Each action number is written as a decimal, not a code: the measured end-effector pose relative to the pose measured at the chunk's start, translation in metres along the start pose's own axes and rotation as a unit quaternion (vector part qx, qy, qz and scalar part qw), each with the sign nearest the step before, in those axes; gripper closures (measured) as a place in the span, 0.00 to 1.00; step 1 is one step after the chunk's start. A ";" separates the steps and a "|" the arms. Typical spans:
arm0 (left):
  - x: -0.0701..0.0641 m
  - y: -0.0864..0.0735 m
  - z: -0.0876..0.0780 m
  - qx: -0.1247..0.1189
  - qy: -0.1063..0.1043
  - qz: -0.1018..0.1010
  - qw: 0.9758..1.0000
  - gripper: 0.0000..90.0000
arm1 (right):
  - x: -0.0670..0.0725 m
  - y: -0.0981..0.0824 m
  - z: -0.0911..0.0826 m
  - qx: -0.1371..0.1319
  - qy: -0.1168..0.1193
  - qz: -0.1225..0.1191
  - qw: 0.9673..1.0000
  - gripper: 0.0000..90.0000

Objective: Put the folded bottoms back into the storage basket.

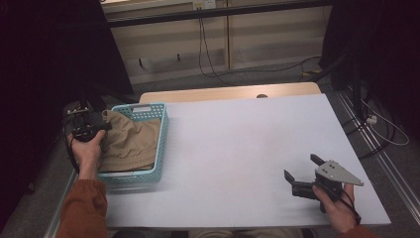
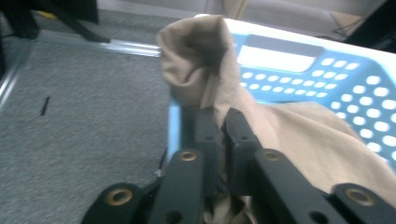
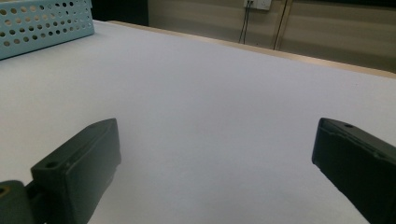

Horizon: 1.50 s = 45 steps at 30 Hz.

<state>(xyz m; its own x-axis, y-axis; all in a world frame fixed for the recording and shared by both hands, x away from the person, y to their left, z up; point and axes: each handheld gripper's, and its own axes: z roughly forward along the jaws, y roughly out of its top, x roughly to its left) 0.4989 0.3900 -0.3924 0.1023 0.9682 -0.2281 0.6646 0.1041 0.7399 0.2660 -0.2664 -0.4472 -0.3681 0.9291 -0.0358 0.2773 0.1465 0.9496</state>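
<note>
Dim room overall, high view underexposed at both upper corners, nearly black there. White worktop (image 1: 237,148) is the brightest area, evenly lit from above, no glare. Soft faint shadows under the blue basket (image 1: 161,148) and under the right claw (image 1: 300,173). High view low-res, slightly soft, mild noise in darks. Left gripper view: close black jaws blurred, beige cloth (image 2: 205,60) also soft, basket holes smeared, grey floor (image 2: 84,107) grainy. Right gripper view: both jaws out of focus at the bottom edge, worktop flat and featureless, far wall (image 3: 327,32) dim and soft.
</note>
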 end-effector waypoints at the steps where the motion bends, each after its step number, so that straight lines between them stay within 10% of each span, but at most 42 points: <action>1: 0.000 0.001 0.003 0.001 0.003 -0.008 1.000 0.97 | 0.000 0.000 0.000 0.000 0.000 0.002 1.000 0.02; 17: -0.009 0.007 0.030 0.032 0.040 -0.001 0.999 0.99 | -0.001 -0.001 -0.001 0.000 0.000 0.004 1.000 0.02; 23: -0.009 0.008 0.034 0.074 0.034 0.036 0.996 0.99 | -0.001 -0.001 -0.001 0.001 0.000 0.003 1.000 0.01; 32: -0.011 0.007 0.036 0.097 0.025 0.023 0.995 0.98 | -0.001 -0.001 -0.002 0.000 -0.002 0.003 1.000 0.01; 45: -0.008 0.005 0.023 0.039 -0.004 0.022 0.999 0.78 | -0.003 -0.002 -0.002 -0.001 -0.003 0.007 1.000 0.01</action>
<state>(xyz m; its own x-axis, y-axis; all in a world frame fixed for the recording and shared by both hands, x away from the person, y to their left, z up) 0.5189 0.3779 -0.4015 0.1376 0.9698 -0.2013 0.7144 0.0437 0.6984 0.2645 -0.2700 -0.4481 -0.3581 0.9334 -0.0249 0.2805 0.1329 0.9506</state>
